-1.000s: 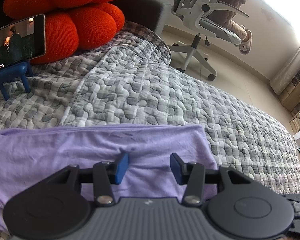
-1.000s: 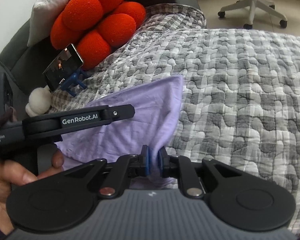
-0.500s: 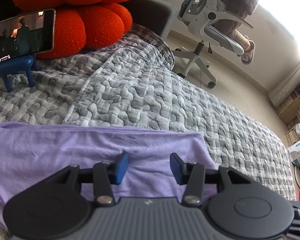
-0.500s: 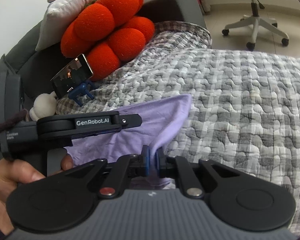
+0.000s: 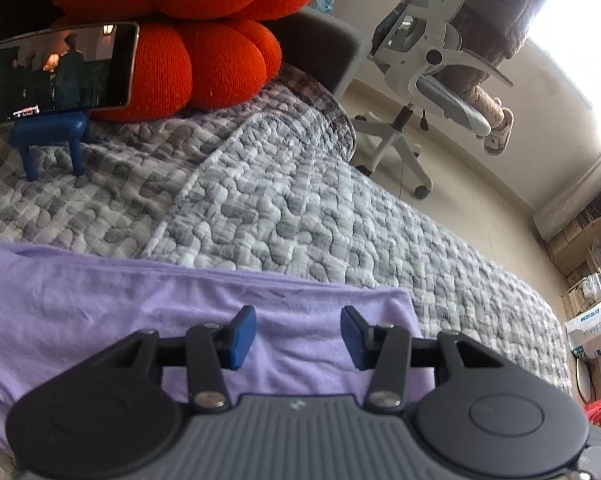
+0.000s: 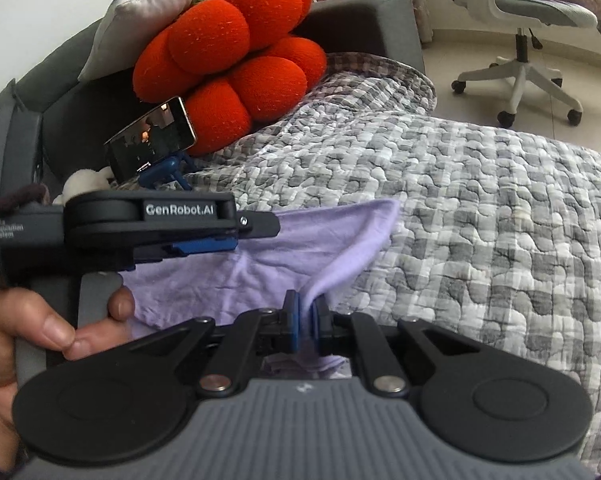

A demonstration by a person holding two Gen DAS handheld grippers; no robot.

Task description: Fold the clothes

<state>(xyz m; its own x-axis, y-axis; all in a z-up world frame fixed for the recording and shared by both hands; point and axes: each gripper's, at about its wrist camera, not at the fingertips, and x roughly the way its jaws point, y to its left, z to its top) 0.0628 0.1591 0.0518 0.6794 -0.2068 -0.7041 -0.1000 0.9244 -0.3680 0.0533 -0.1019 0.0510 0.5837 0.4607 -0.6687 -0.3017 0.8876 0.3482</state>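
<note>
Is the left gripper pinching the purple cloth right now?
No. In the left wrist view the left gripper stands with its jaws wide apart above the purple cloth, its blue pads not pressing on the fabric.

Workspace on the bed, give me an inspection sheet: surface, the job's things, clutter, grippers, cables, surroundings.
Surface: grey checked quilt, rumpled.
Job's things: purple garment spread on the quilt, one edge lifted.
Clutter: phone on a blue stand; red cushion.
Grippers: left gripper open over the garment; right gripper shut on its edge.
Cables: nothing seen.
Surroundings: office chair, grey sofa back.
</note>
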